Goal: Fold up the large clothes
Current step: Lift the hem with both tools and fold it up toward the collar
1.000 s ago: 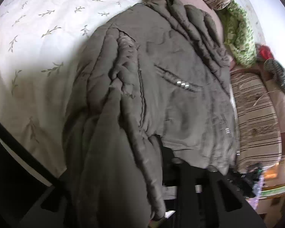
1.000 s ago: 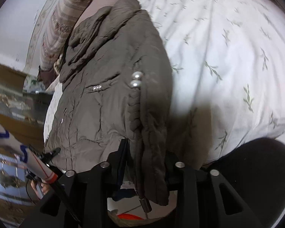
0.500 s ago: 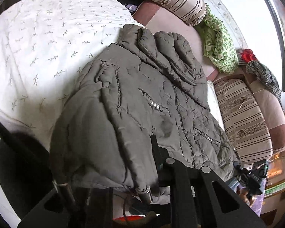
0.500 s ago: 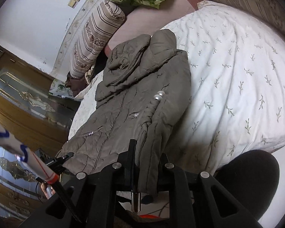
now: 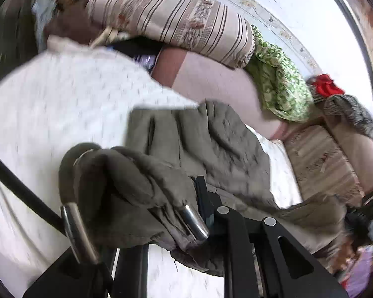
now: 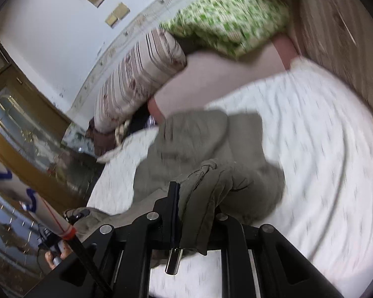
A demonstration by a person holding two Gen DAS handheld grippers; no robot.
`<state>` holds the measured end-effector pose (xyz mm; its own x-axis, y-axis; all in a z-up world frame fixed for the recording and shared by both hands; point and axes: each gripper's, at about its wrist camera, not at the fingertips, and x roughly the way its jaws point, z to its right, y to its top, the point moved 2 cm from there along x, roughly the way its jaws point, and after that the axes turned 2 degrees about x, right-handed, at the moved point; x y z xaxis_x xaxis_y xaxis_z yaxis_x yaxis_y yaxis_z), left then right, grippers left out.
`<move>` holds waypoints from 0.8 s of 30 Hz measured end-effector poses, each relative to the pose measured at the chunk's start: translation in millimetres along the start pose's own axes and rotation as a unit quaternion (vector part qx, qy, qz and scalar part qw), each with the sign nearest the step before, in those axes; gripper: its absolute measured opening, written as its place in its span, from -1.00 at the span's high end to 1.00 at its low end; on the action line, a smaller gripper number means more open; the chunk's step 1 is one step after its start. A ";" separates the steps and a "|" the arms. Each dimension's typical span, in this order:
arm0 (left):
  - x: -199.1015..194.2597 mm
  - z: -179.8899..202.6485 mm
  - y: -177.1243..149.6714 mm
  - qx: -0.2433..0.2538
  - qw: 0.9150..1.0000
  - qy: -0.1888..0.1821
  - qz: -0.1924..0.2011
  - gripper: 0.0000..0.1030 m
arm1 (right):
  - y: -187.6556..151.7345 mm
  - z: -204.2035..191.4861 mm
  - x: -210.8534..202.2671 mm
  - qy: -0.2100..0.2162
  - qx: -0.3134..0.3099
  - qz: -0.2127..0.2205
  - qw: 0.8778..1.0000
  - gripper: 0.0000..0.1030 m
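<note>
Both tongs, left (image 5: 186, 213) and right (image 6: 196, 213), are clamped on the near hem of the coat (image 5: 211, 144), which stretches lengthwise straight away from them across the bed (image 5: 62, 99), so neither hand's really nearer.

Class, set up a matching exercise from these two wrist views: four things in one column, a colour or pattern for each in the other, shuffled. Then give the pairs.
Things:
1. padded jacket
2. bolster pillow
3. crumpled cloth by the pillow
4. bedsheet

Descriptions:
A. white with small sprigs
B. olive-grey
C. green and white print
D. beige with dark stripes

Pairs: 1-B, 2-D, 3-C, 4-A
</note>
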<state>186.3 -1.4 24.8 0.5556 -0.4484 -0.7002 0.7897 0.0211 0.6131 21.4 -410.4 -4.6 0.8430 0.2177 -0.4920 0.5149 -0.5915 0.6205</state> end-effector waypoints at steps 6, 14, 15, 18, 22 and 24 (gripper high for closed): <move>74.1 7.1 87.6 -0.002 0.998 0.052 -0.021 0.67 | 75.1 -0.6 72.4 -0.060 0.013 0.010 0.998 0.70; 204.8 -5.2 134.1 -0.004 0.992 0.102 -0.077 0.63 | 116.2 44.9 173.5 -0.153 0.029 -0.014 0.988 0.67; 217.5 -7.4 137.1 -0.008 0.991 0.103 -0.081 0.62 | 120.1 52.7 184.9 -0.158 0.034 -0.019 0.987 0.67; 247.6 -17.2 144.5 -0.028 0.990 0.098 -0.094 0.61 | 130.7 70.5 213.6 -0.157 0.051 -0.031 0.986 0.64; 259.4 -32.7 151.0 -0.071 0.991 0.057 -0.100 0.54 | 135.9 86.7 224.5 -0.117 0.101 -0.023 0.988 0.51; 253.5 -39.0 151.0 -0.091 0.991 0.014 -0.095 0.42 | 135.3 92.7 219.8 -0.082 0.129 -0.006 0.988 0.28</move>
<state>456.6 -77.1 -74.3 0.3983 -0.4339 -0.8081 0.9128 0.1009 0.3957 261.9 -514.6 -85.4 0.7893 0.1102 -0.6040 0.4506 -0.7721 0.4481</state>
